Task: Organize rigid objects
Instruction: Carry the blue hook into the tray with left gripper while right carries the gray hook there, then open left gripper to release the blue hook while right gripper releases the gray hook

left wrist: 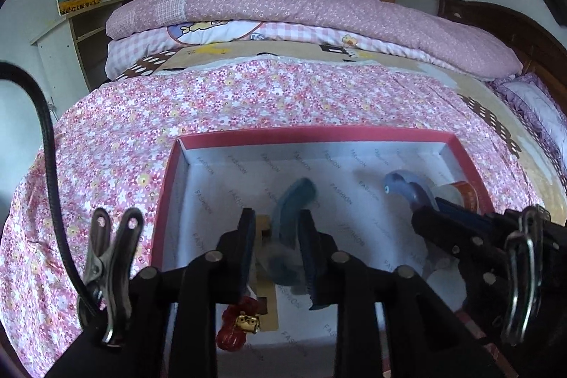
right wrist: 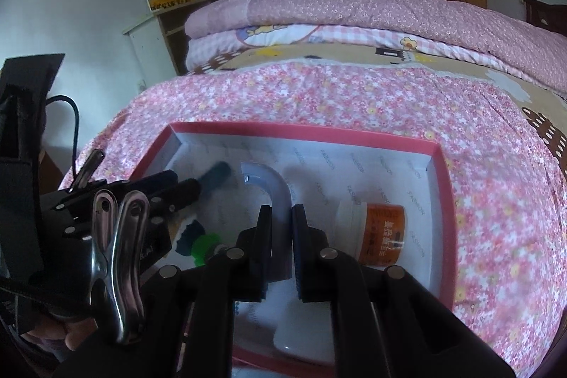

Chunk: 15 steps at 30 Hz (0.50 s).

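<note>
Teal clip [left wrist: 296, 197], curved blue piece [right wrist: 264, 181] and orange jar [right wrist: 381, 232] inside red-rimmed box [right wrist: 301, 133].

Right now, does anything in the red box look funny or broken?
Nothing looks broken or spilled. The orange-labelled jar lies on its side in the red box, lid on. The left gripper has a blue curved piece between its fingers; the right gripper grips a grey-blue one.

You can read one word only — "FASHION", printed over and over in grey on the white lining of the red box [left wrist: 170, 186]. The orange jar label [right wrist: 384, 232] carries characters too blurred to read.
</note>
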Each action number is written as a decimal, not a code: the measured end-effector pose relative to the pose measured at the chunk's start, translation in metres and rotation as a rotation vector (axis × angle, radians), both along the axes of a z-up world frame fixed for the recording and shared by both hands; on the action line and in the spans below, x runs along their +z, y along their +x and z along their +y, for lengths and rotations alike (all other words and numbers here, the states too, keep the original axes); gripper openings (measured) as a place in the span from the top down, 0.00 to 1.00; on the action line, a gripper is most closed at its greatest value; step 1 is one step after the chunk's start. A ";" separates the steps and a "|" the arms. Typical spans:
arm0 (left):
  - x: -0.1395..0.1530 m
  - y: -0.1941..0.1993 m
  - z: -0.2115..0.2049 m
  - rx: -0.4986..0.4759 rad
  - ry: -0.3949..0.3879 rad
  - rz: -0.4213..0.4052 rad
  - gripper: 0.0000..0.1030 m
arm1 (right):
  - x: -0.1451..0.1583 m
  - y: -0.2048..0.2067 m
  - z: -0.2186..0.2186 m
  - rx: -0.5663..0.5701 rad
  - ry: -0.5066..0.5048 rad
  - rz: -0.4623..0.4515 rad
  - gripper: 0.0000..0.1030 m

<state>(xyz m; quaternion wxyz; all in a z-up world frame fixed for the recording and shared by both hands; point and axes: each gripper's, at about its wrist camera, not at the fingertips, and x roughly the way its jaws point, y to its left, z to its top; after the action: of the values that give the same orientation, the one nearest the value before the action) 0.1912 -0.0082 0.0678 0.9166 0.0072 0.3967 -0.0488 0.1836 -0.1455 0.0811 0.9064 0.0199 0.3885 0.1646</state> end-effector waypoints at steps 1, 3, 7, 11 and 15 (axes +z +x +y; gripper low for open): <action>0.000 0.000 0.000 0.004 0.001 0.000 0.68 | -0.001 0.001 -0.001 -0.001 -0.001 0.003 0.89; 0.001 -0.001 0.000 0.009 0.008 -0.004 0.65 | -0.003 0.001 -0.002 -0.004 0.006 0.008 0.89; 0.003 -0.006 0.000 0.011 0.017 -0.010 0.60 | -0.004 0.001 -0.002 0.010 0.019 0.019 0.74; 0.005 -0.014 0.000 0.006 0.015 -0.011 0.60 | 0.001 -0.006 0.000 0.008 0.012 0.003 0.66; 0.010 -0.024 0.000 -0.001 0.008 -0.015 0.60 | 0.006 -0.013 0.000 0.008 0.017 -0.005 0.61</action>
<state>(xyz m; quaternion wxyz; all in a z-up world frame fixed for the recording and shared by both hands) 0.1675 -0.0086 0.0779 0.9194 0.0116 0.3902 -0.0478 0.1701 -0.1459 0.0870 0.9066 0.0254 0.3847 0.1717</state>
